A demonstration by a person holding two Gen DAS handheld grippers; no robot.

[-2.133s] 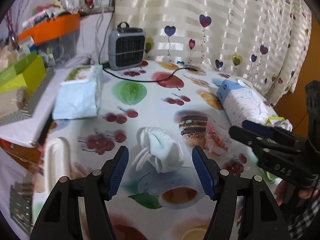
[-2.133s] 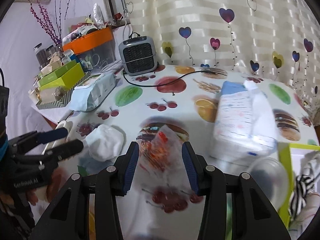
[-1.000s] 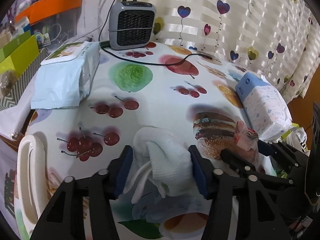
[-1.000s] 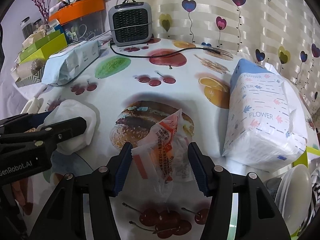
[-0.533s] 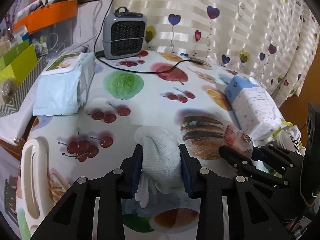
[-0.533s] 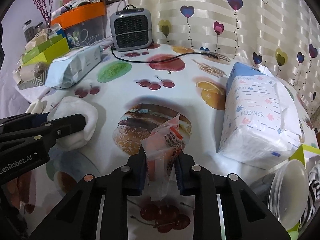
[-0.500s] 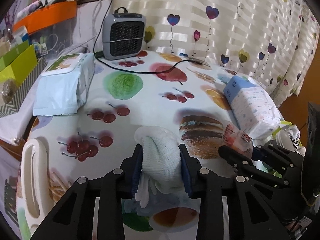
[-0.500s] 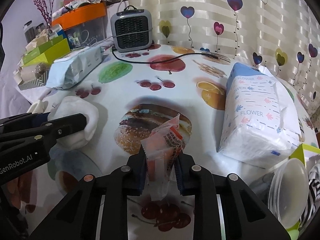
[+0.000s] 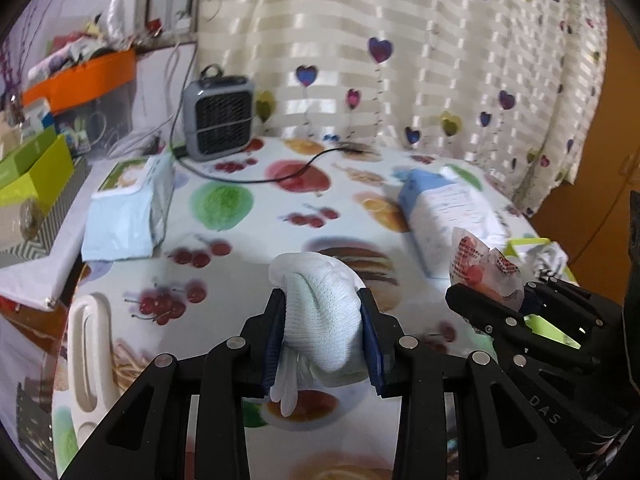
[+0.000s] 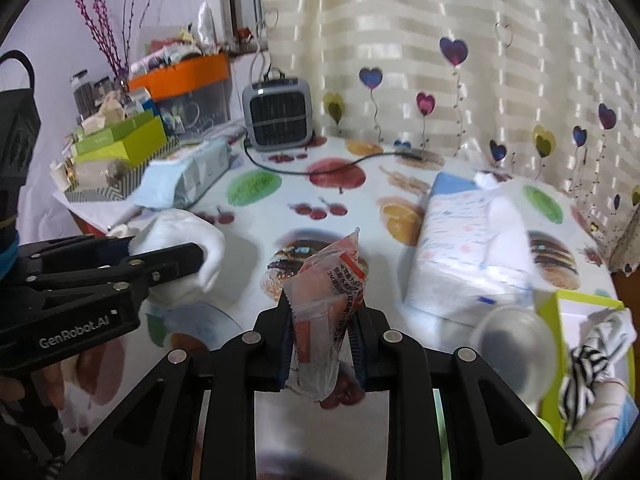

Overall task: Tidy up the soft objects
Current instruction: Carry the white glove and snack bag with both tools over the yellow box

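White knit glove (image 9: 324, 316) sits clamped between the left gripper (image 9: 323, 336) pads, bunched into a wad. Its rounded top bulges up and forward past the fingertips (image 9: 277, 300); loose glove fingers hang below the pads toward the camera. Glove looks lifted clear of the fruit-print tablecloth (image 9: 240, 240).

Right wrist view shows the same wad (image 10: 180, 256) pinched in the left gripper (image 10: 188, 260), off to the left of the right claw and slightly ahead of it.

Clear plastic packet (image 10: 326, 312) with red/orange print is clamped in the right gripper (image 10: 322, 344). It stands roughly upright: the peaked top sticks up past the tips, the bottom droops below the pads. In the left wrist view that packet (image 9: 484, 268) pokes up out of the right gripper (image 9: 492, 300), right of the left claw at about the same depth.

Around the claws:
- Pack of tissues (image 10: 468, 256), white with blue end, ahead and right of the right claw, lying on the cloth.
- Pale blue wipes pack (image 9: 128, 208), ahead and left of the left claw, near the table edge.
- Small grey fan heater (image 9: 218, 116), far ahead at the back of the table against the heart-print curtain (image 9: 400, 60); black cord (image 9: 288, 174) runs from it across the cloth.
- Green box (image 10: 576, 328) with striped fabric inside, close right of the right claw; translucent round lid (image 10: 512, 340) just beside it.
- White plastic handle (image 9: 86, 352), close left of the left claw.
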